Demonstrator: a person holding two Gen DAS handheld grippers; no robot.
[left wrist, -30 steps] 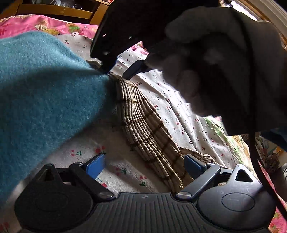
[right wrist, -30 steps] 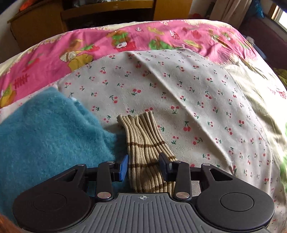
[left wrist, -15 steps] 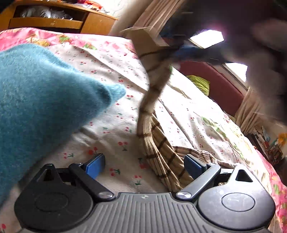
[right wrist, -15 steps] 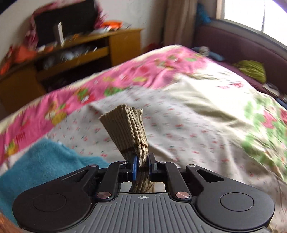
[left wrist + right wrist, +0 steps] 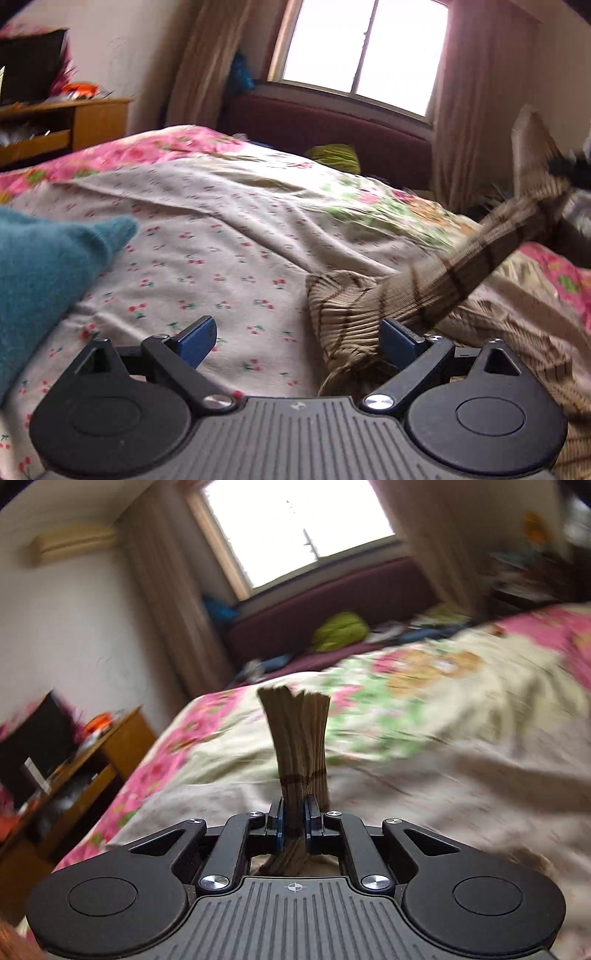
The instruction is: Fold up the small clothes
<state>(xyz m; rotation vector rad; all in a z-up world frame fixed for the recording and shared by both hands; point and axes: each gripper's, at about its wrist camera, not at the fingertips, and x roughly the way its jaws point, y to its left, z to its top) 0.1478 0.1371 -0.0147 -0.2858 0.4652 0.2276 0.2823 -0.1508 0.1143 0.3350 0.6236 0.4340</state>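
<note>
Right wrist view: the sock (image 5: 301, 746), flat on the bed (image 5: 461, 775) a second ago, is now clenched in the right gripper (image 5: 294, 821), whose jaws have just been closing, and lifted for folding; the left gripper (image 5: 291, 338) is kept released.

A tan ribbed knit garment with thin dark brown stripes (image 5: 369, 314) lies bunched on the cherry-print bed cover (image 5: 229, 236) at its near end, touching the inner face of one blue pad, while a long striped part rises taut and slanted up to the right, clear of the bed. Its narrow ribbed end (image 5: 299, 738) stands upright and fans out at the top, pinched just below one brown stripe. A fuzzy teal knit garment (image 5: 48, 273) lies at the left, well apart from it.
</note>
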